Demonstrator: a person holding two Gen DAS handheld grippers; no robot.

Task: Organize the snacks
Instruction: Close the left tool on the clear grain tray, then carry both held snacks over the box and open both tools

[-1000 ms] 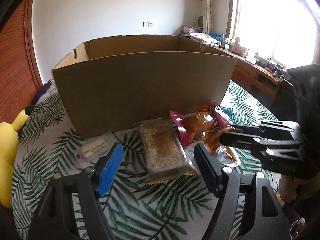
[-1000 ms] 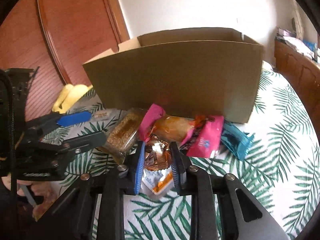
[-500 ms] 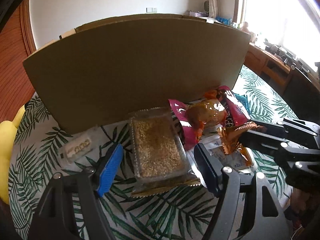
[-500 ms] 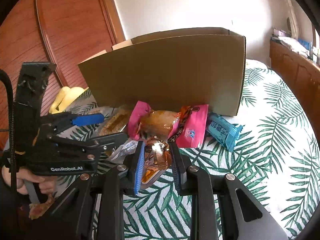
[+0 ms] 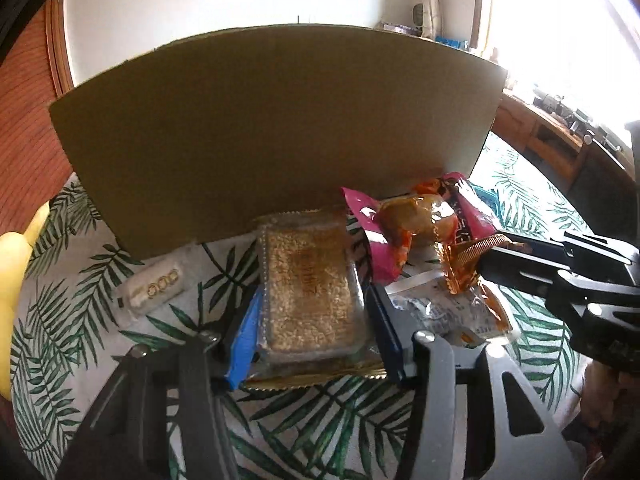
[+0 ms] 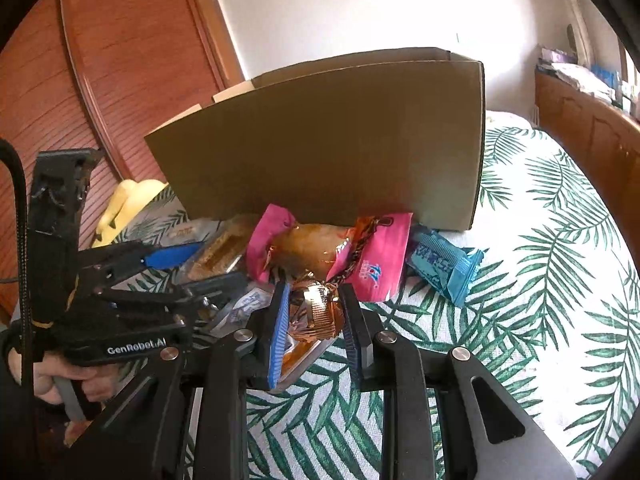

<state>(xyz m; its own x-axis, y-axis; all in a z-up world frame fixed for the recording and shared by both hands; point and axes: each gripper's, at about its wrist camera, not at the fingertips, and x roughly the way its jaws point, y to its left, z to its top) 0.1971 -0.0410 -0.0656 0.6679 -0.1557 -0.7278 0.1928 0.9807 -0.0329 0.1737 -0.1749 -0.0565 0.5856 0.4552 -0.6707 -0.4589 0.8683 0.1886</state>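
A clear pack of sesame bars (image 5: 308, 280) lies on the leaf-print cloth in front of the tall cardboard box (image 5: 272, 128). My left gripper (image 5: 314, 336) straddles the pack's near end; its jaws are closing and the blue pads touch both sides. Seen from the right wrist, the left gripper (image 6: 200, 268) is at the left, held by a hand. My right gripper (image 6: 312, 304) is shut on a copper foil snack (image 6: 316, 312), which hangs just above a clear packet (image 5: 452, 312); its tips (image 5: 492, 248) enter the left wrist view from the right.
A pink packet (image 6: 380, 264) with an amber snack and a blue packet (image 6: 444, 264) lean at the foot of the box (image 6: 320, 140). A small white packet (image 5: 154, 284) lies to the left. A yellow object (image 6: 128, 200) sits at the table's left edge. Wooden cabinets stand at the right.
My left gripper has come forward and down over the sesame pack, and its jaws have narrowed onto the pack's sides. The right gripper keeps its hold on the foil snack.
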